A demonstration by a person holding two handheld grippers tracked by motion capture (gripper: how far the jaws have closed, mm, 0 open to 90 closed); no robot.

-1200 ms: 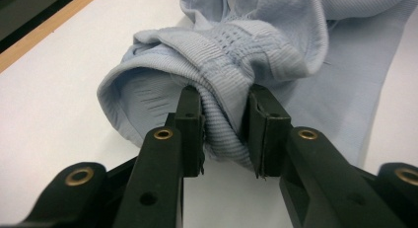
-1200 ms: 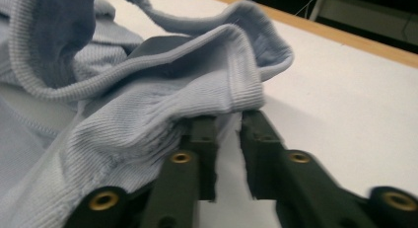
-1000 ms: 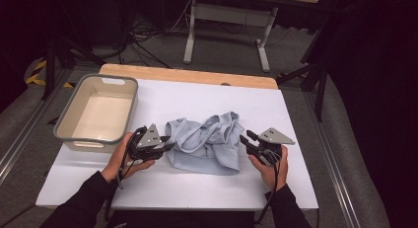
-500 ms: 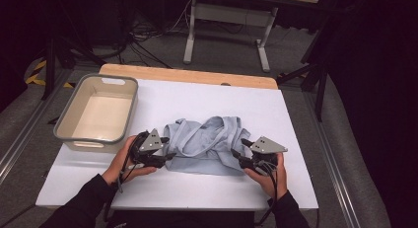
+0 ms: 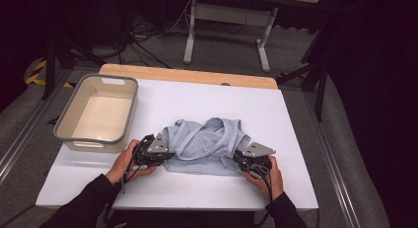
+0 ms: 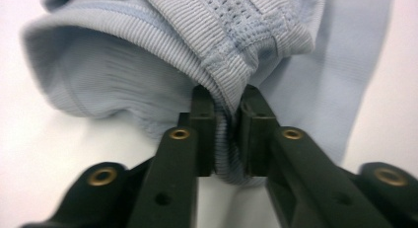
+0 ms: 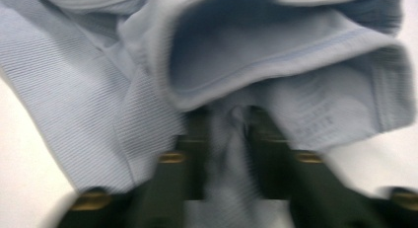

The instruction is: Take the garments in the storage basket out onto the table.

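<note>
At the near edge of the bench (image 5: pixel 148 188), both tongs, left (image 5: pixel 165 156) and right (image 5: pixel 236 159), have just closed, pinching the garment (image 5: pixel 207 144) (opposite ends), presumably for lifting or spreading.

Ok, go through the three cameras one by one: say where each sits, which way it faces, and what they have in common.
High view: fixed above the person's side, looking forward and down on the white table; forearms, hands, left claw and right claw show at the pale blue garment, beige tub at left.
Left gripper view: rides on the left claw, looking along its black jaws, closed on a ribbed fold of the garment.
Right gripper view: rides on the right claw, blurred, jaws closed on the garment.
Shared: the garment and the white table.
</note>
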